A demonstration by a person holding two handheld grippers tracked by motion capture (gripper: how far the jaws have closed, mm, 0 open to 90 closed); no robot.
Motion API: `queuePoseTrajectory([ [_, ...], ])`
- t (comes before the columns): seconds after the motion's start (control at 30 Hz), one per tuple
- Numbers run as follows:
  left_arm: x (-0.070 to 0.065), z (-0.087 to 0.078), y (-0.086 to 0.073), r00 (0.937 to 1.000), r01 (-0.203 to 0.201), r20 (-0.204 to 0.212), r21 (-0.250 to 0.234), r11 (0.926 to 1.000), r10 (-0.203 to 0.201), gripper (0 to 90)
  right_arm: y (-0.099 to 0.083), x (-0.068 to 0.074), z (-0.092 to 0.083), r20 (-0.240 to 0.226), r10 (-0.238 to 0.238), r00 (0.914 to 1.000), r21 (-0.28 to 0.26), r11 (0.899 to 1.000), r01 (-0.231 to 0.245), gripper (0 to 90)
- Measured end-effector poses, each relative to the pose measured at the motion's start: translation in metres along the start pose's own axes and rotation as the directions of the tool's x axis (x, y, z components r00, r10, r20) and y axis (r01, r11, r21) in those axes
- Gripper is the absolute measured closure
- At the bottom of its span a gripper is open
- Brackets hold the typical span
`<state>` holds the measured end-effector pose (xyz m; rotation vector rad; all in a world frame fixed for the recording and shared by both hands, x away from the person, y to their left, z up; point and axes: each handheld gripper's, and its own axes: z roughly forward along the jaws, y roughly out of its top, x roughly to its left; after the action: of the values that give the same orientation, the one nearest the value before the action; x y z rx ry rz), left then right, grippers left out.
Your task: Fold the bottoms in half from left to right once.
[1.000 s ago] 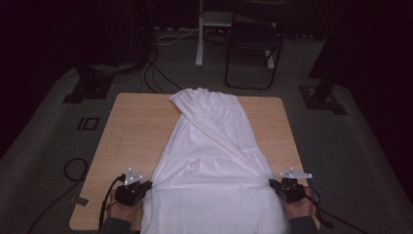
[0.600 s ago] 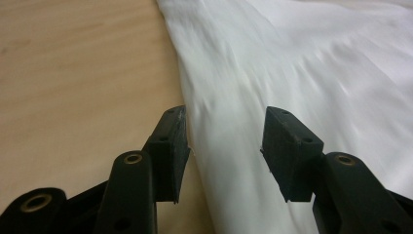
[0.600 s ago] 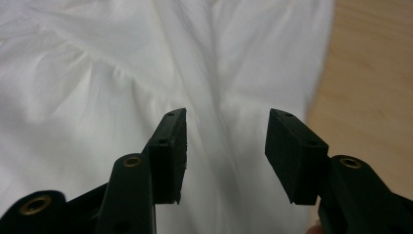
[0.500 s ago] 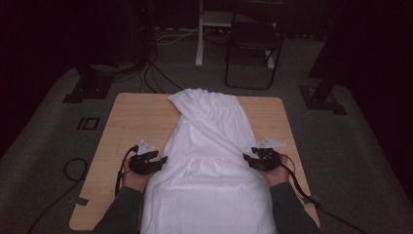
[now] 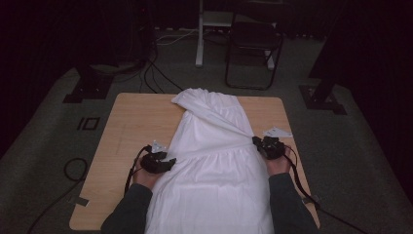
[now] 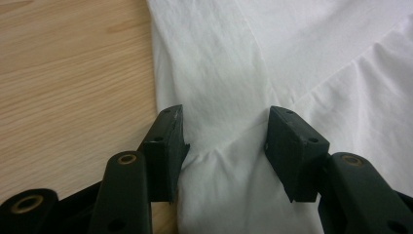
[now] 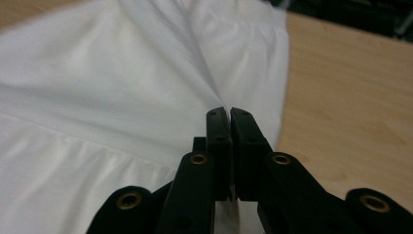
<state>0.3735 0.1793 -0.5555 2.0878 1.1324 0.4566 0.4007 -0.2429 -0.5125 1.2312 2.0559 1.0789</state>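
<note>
A garment lay lengthwise down the middle of the table, its near end hanging over the near edge. A chair stood beyond the table's far side.

Your hands sit apart, forearms reaching forward.
Your left gripper gapes half open; your right gripper has just pinched closed.

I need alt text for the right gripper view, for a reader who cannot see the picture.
The right gripper, its two black jaws closed together, pinches a fold of the white garment near the cloth's edge. The garment lies spread over the light wooden table, which shows bare to the right.
</note>
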Motion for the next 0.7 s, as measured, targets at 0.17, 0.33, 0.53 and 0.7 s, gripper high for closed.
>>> queuePoseTrajectory([
  [0.17, 0.007, -0.009, 0.012, 0.9994, 0.034, 0.005, -0.054, 0.998, -0.034, 44.7, -0.026, -0.016, 0.032, 0.094, 0.064, 0.9935, 0.142, 0.987, -0.077, 88.0],
  [0.33, 0.018, -0.011, 0.038, 0.9979, 0.064, 0.001, -0.117, 0.9911, -0.065, 40.4, -0.038, -0.027, 0.025, 0.075, 0.124, 0.9894, 0.105, 0.986, -0.132, 79.3],
  [0.53, 0.023, 0.006, 0.057, 0.9963, 0.085, -0.002, -0.095, 0.9919, -0.086, 40.0, -0.018, -0.015, 0.012, -0.04, 0.073, 0.9965, -0.011, 0.997, -0.074, 60.0],
  [0.7, 0.023, 0.022, 0.06, 0.9953, 0.096, 0.009, -0.069, 0.9929, -0.096, 39.9, -0.009, -0.002, 0.033, -0.104, 0.019, 0.9944, 0.039, 0.999, -0.015, 49.9],
])
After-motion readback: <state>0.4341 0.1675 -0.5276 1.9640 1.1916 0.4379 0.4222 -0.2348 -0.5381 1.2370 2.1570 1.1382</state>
